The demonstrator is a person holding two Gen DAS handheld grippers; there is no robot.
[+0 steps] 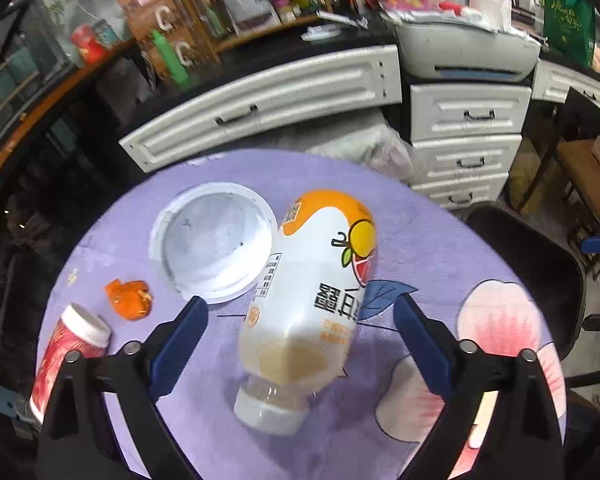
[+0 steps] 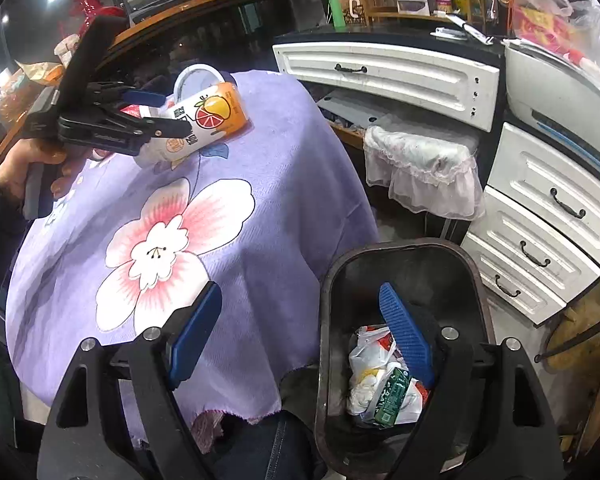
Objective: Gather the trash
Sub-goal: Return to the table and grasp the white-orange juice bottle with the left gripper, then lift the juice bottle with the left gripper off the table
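Observation:
A white and orange drink bottle (image 1: 312, 300) lies on the purple flowered cloth (image 1: 420, 248), cap toward me. My left gripper (image 1: 300, 316) is open with its blue fingers on either side of the bottle, not touching it. The bottle (image 2: 204, 120) and the left gripper (image 2: 172, 116) also show in the right wrist view. A white plastic lid (image 1: 216, 240), an orange peel piece (image 1: 130, 298) and a red and white cup (image 1: 68, 356) lie to the left. My right gripper (image 2: 300, 332) is open and empty above the edge of a black trash bin (image 2: 404, 256) holding bags and a green carton (image 2: 392, 396).
White drawers (image 2: 540, 224) and a white cabinet door (image 1: 268, 100) stand behind the table. A lace-covered stool (image 2: 424, 160) sits between table and drawers. A black chair (image 1: 532, 264) is at the right. Cluttered shelves (image 1: 260, 0) fill the back.

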